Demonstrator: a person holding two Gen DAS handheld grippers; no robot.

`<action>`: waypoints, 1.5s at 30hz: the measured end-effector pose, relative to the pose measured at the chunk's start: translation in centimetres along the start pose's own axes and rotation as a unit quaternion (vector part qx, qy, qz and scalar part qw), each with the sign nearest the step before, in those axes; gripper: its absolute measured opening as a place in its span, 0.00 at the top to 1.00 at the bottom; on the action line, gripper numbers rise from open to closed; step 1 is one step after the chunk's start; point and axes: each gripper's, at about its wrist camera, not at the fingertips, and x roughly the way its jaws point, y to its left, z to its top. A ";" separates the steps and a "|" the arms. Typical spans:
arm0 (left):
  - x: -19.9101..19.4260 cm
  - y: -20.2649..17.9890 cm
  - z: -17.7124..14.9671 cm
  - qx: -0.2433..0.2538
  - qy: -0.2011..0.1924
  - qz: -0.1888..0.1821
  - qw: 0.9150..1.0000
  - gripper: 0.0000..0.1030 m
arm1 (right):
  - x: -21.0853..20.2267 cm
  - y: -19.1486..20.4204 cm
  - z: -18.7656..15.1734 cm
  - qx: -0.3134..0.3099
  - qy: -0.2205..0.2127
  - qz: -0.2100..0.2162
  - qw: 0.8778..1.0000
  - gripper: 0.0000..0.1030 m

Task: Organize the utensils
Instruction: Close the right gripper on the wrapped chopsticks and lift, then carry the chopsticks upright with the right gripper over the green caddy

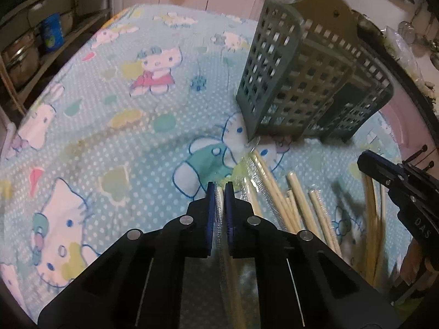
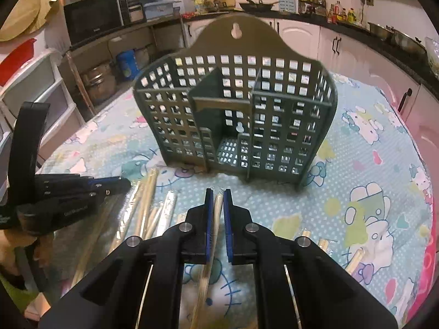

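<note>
The green rack (image 2: 236,115) stands upright on the bench (image 2: 343,192), at 12 o'clock in the right wrist view and at about 1 o'clock in the left wrist view (image 1: 310,76); its slotted walls split it into compartments, and the middle one shows only its grid floor. Wrapped chopsticks (image 1: 277,192) lie loose on the cloth (image 1: 115,126) in front of the rack, fanned toward it, with one tip close to the rack's near corner. In the right wrist view they spread at 9 o'clock (image 2: 148,208), and a few more ends show at 4 o'clock (image 2: 354,260). The left hand-held gripper (image 1: 219,189) is nearly closed on one wrapped chopstick (image 1: 219,219), which runs back between its blue pads (image 1: 210,213). The right hand-held gripper (image 2: 218,196) also pinches a chopstick (image 2: 216,219), its jaws narrow, the stick lying nearer the left pad. Each gripper appears in the other's view, at 9 o'clock (image 2: 82,192) and at 3 o'clock (image 1: 397,181). Cabinets (image 2: 329,44) ring the bench.
</note>
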 end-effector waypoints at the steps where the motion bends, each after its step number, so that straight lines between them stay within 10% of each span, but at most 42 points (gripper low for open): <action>1: -0.6 0.0 0.1 0.000 -0.009 -0.003 1.000 0.98 | -0.5 0.0 -0.1 0.000 -0.003 0.002 1.000 0.93; 16: -11.0 -1.3 4.3 0.020 -0.146 -0.036 0.988 0.99 | -7.9 -0.5 1.2 -0.002 -0.094 0.042 0.995 0.94; 45: -14.9 -9.9 16.8 0.046 -0.316 -0.038 0.947 0.99 | -18.3 -5.2 11.5 0.008 -0.281 0.010 0.960 0.94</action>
